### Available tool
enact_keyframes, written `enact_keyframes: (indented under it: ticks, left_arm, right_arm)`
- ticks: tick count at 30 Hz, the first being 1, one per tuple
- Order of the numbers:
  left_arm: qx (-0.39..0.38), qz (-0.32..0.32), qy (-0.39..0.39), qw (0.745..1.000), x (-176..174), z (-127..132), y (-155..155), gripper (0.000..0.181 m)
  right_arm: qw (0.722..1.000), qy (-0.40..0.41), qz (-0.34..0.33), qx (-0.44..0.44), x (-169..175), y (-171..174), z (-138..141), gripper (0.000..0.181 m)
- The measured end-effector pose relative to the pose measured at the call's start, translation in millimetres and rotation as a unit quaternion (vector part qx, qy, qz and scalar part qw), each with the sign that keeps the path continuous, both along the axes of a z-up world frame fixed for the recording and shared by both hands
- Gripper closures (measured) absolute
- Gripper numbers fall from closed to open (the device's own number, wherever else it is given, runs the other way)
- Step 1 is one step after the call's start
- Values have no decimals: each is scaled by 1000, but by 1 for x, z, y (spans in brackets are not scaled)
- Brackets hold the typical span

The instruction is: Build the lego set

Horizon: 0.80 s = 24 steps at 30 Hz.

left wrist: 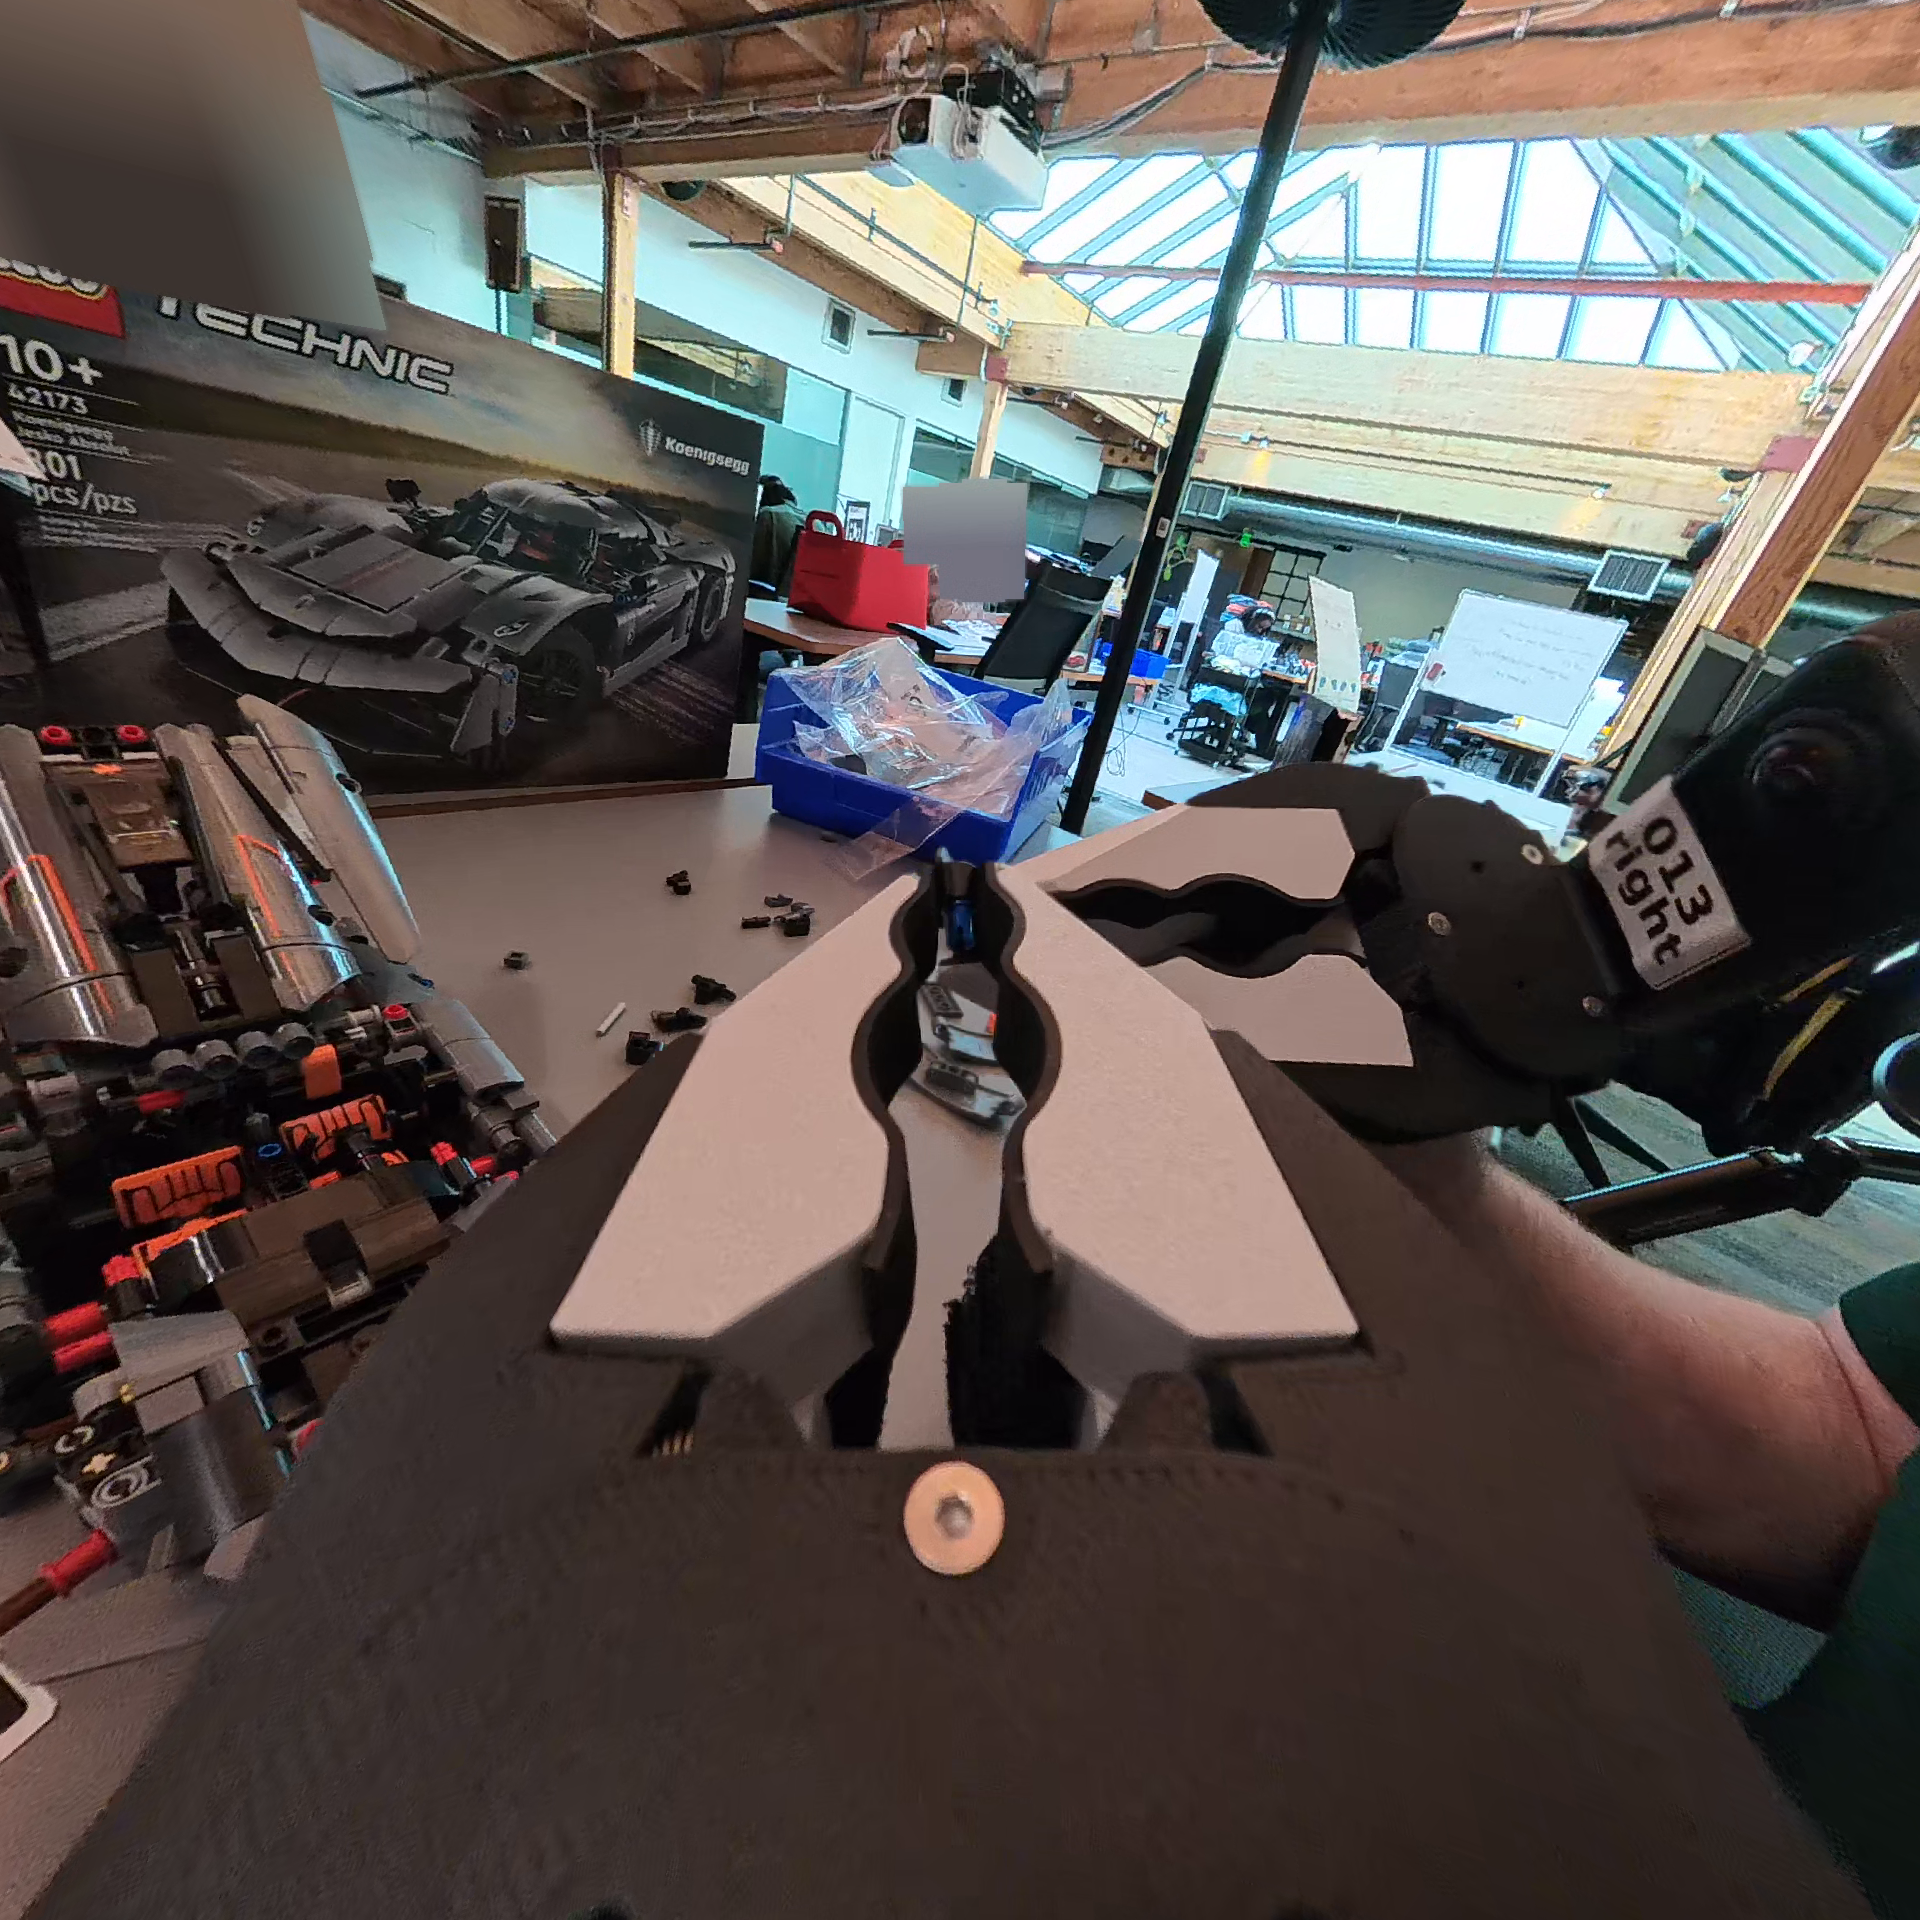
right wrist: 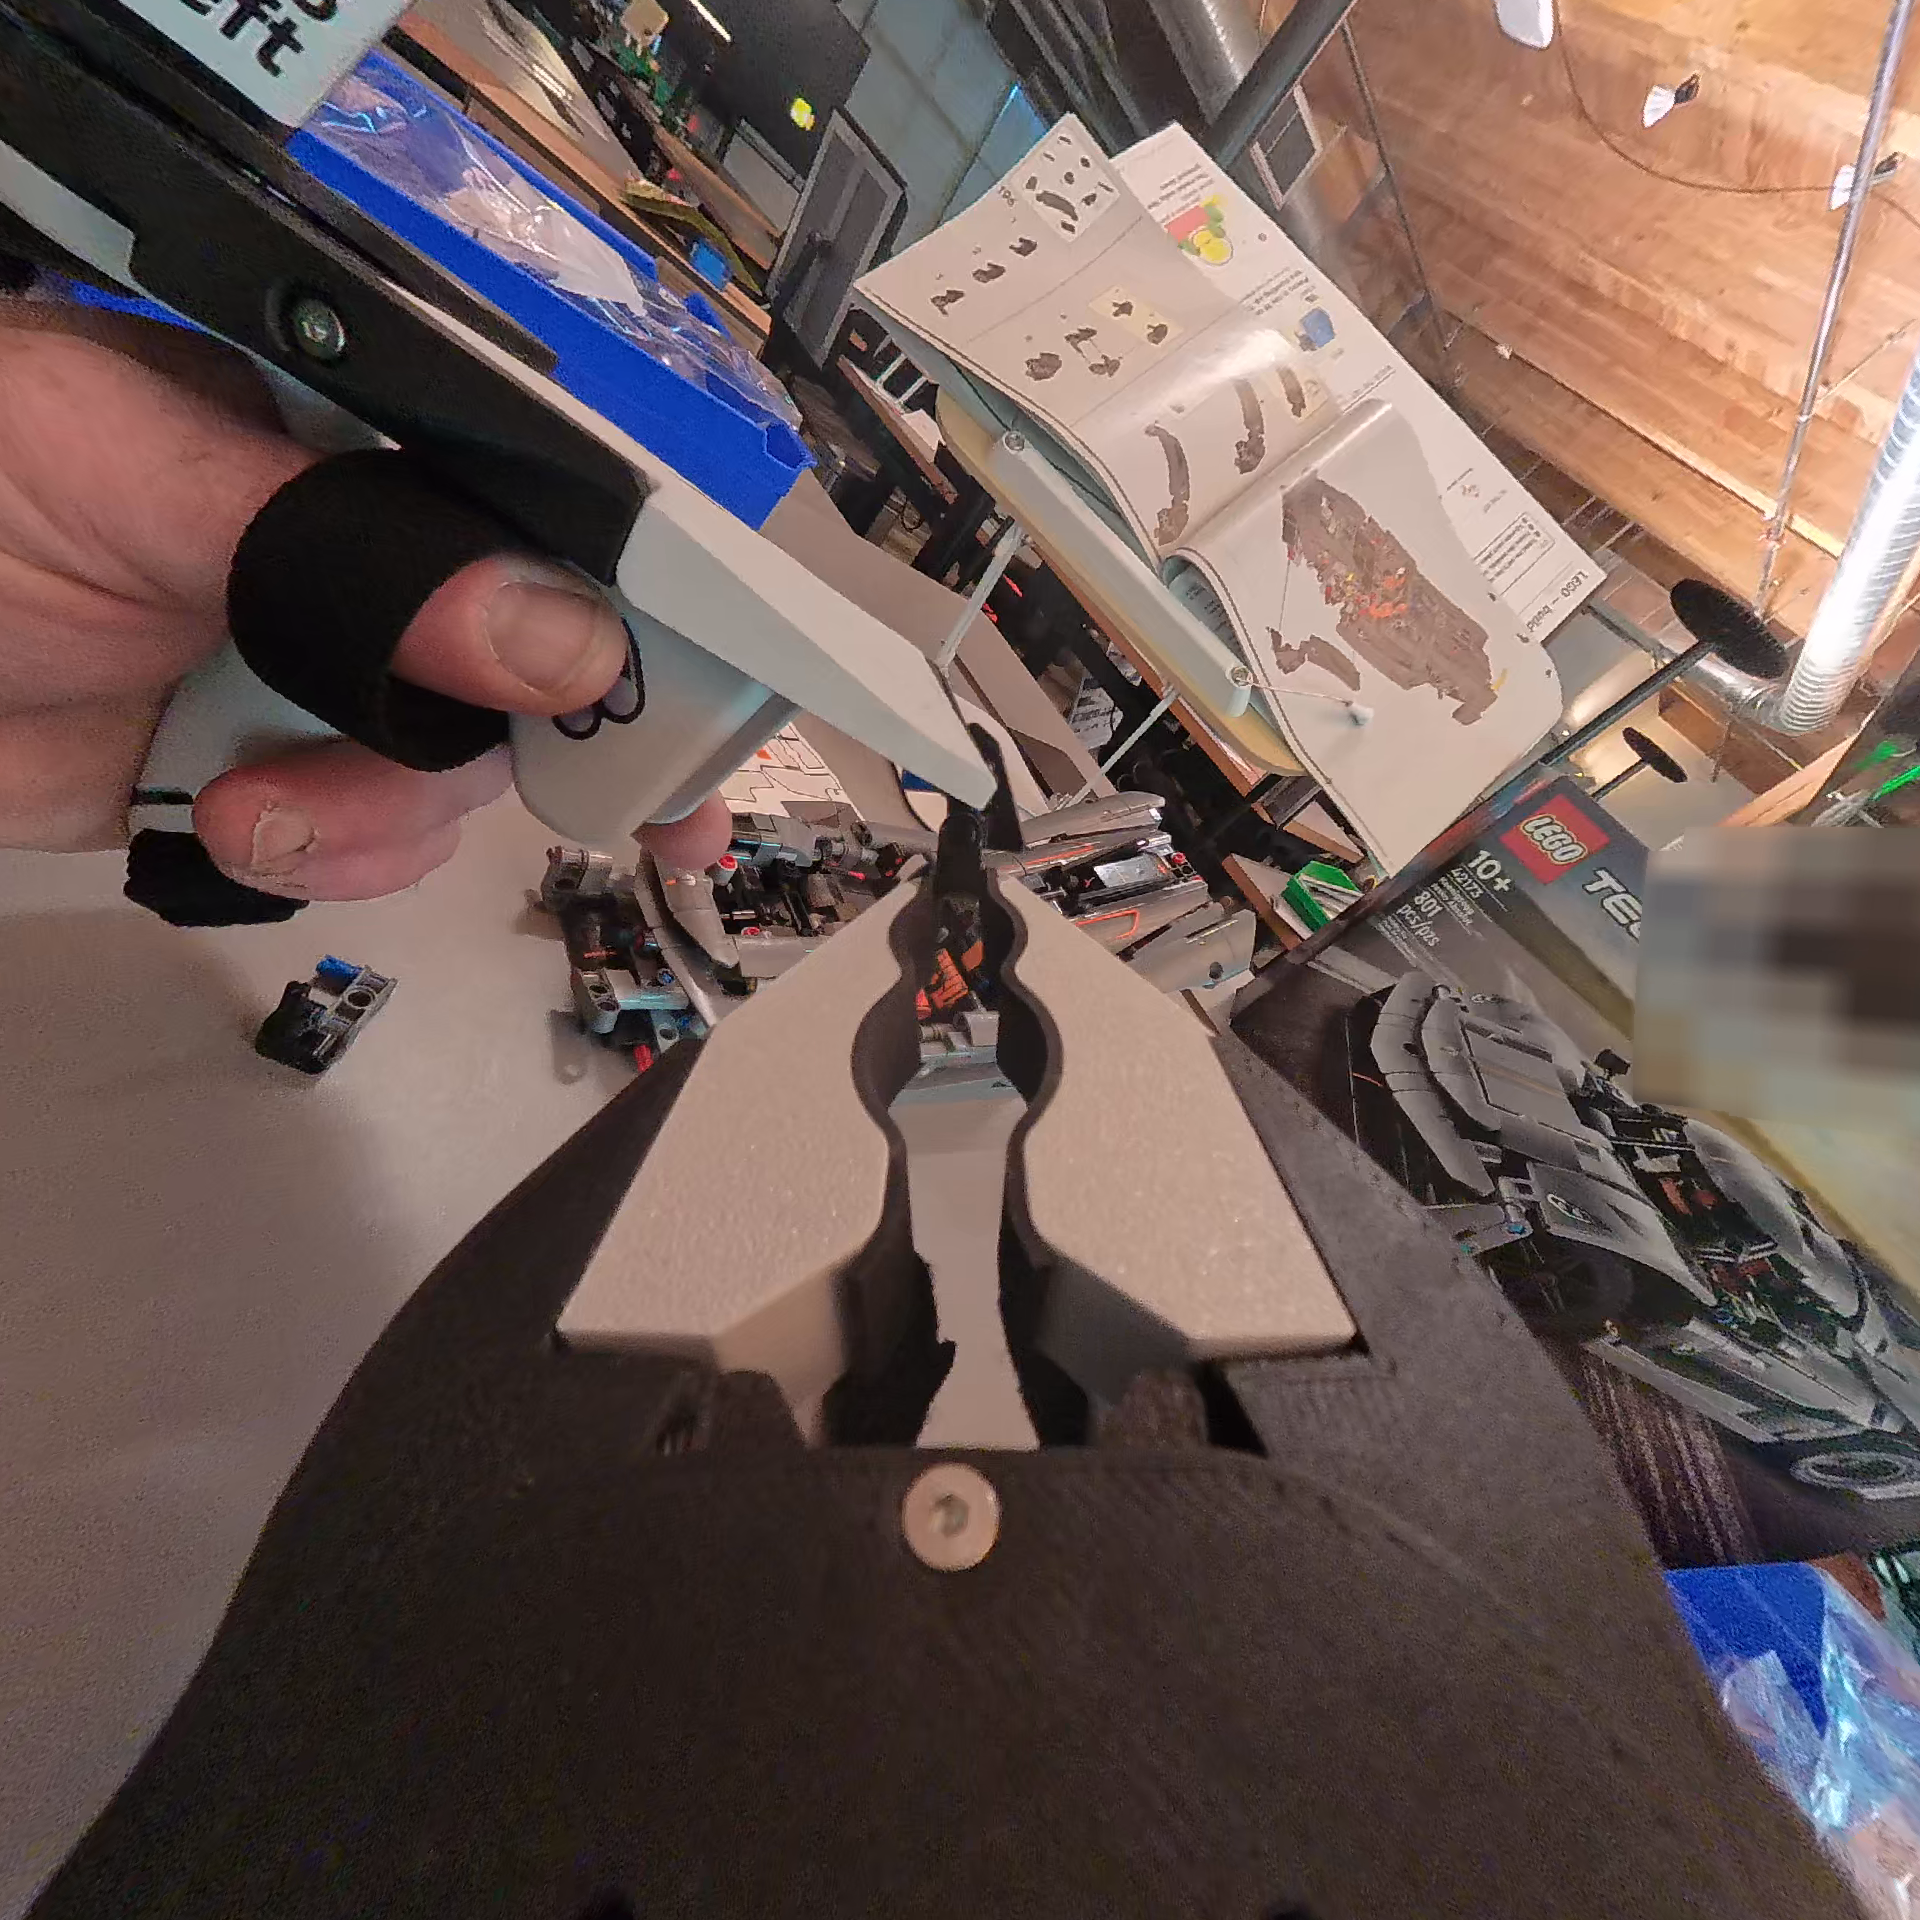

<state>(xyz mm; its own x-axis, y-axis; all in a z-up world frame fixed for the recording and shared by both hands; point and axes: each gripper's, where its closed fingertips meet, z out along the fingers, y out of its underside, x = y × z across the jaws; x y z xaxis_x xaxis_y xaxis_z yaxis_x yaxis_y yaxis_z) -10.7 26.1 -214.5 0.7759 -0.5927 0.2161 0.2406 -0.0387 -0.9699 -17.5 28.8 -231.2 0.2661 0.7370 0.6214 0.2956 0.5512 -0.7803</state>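
Note:
My left gripper is shut on a small black piece with a blue pin, held above the table. My right gripper is shut on a small black piece. The two sets of tips meet in the air. The right gripper enters the left wrist view from the right, and the left gripper enters the right wrist view from the upper left. The partly built grey, black and orange car model lies on the table at left; it also shows in the right wrist view behind the tips.
The set's box stands behind the model. A blue bin with plastic bags sits at the table's far edge. Loose black pins are scattered mid-table. An open instruction booklet is propped up. A small black and blue subassembly lies apart. Less than 4 cm separates the two grippers' tips.

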Motion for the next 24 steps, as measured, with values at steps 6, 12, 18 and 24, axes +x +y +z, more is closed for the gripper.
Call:
enact_keyframes:
  ticks: [6,12,18,24]
  left_arm:
    - [13,21,1,1000,-23,9,-2,177]
    - [5,33,29,999,-48,7,-5,176]
    - [-8,37,64,997,-53,-8,-11,176]
    - [-11,32,78,996,-56,-15,-18,176]
  right_arm:
    - [1000,7,-7,-28,0,7,-2,158]
    - [999,-4,-10,-39,-2,12,-8,158]
    - [998,6,3,-60,-1,13,-8,160]
    - [997,6,15,-81,-3,14,-12,160]
